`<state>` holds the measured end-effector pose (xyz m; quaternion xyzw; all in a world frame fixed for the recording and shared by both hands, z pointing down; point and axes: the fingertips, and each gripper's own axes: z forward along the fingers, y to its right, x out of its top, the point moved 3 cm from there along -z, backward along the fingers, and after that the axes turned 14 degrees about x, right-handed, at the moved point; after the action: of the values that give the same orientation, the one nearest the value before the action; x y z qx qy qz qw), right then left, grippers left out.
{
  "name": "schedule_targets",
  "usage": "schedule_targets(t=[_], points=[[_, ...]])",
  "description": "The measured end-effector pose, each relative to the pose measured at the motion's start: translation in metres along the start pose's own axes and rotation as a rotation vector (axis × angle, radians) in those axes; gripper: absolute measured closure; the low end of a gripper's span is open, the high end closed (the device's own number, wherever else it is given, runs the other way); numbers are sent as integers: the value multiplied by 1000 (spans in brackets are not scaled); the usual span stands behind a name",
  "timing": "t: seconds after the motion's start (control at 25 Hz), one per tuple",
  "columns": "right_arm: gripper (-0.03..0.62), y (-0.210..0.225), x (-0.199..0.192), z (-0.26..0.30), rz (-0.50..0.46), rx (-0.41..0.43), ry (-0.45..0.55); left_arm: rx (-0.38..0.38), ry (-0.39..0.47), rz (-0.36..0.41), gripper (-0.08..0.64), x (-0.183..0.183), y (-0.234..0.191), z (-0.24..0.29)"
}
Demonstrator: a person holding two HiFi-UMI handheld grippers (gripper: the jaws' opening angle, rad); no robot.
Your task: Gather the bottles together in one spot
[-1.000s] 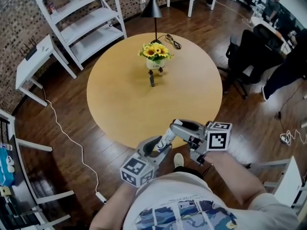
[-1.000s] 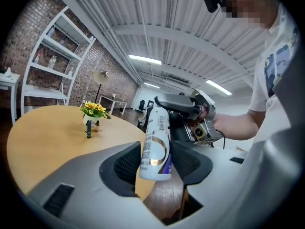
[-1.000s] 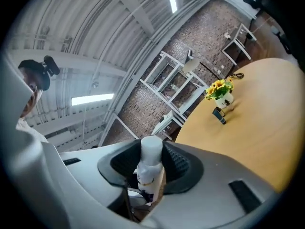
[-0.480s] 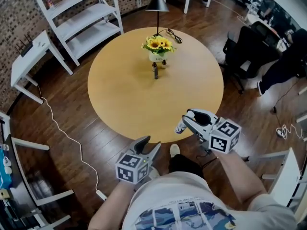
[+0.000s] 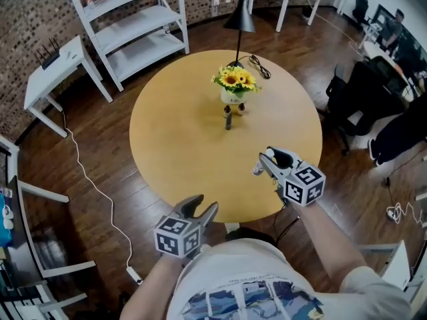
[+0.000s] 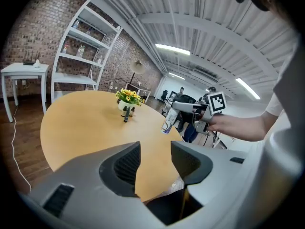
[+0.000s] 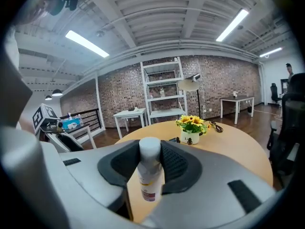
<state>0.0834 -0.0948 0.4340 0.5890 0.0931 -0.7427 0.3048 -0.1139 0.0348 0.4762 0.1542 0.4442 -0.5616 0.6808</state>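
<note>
My right gripper [image 5: 267, 162] is shut on a small white bottle [image 5: 259, 168] with a printed label, held over the round wooden table [image 5: 180, 152] near its right front edge. In the right gripper view the white bottle [image 7: 149, 175] stands upright between the pads, cap up. A dark bottle [image 5: 227, 119] stands upright by the flower pot at the table's far middle, and shows as the dark bottle [image 6: 126, 116] in the left gripper view. My left gripper [image 5: 198, 207] hangs open and empty just off the table's front edge.
A white pot of sunflowers [image 5: 234, 85] and a black lamp [image 5: 241, 20] with its cable stand at the table's far side. White shelving [image 5: 130, 25] and a small white table [image 5: 57, 69] stand at back left. Dark office chairs [image 5: 363, 92] are at right.
My two grippers have drawn apart. The right one carried the white bottle up and out over the table's front right. The left one let go of it and dropped back off the table edge.
</note>
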Motion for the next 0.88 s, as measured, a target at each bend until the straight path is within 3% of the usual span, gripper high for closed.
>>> schedule_targets(t=[0.44,0.88], points=[[460,154,-8,100,-43,-1,-38,138,-40,-91,357,40,-7,54],[460,222,-19,171,-133,-7,-17,194,-117,-205,358,36,-11,82]])
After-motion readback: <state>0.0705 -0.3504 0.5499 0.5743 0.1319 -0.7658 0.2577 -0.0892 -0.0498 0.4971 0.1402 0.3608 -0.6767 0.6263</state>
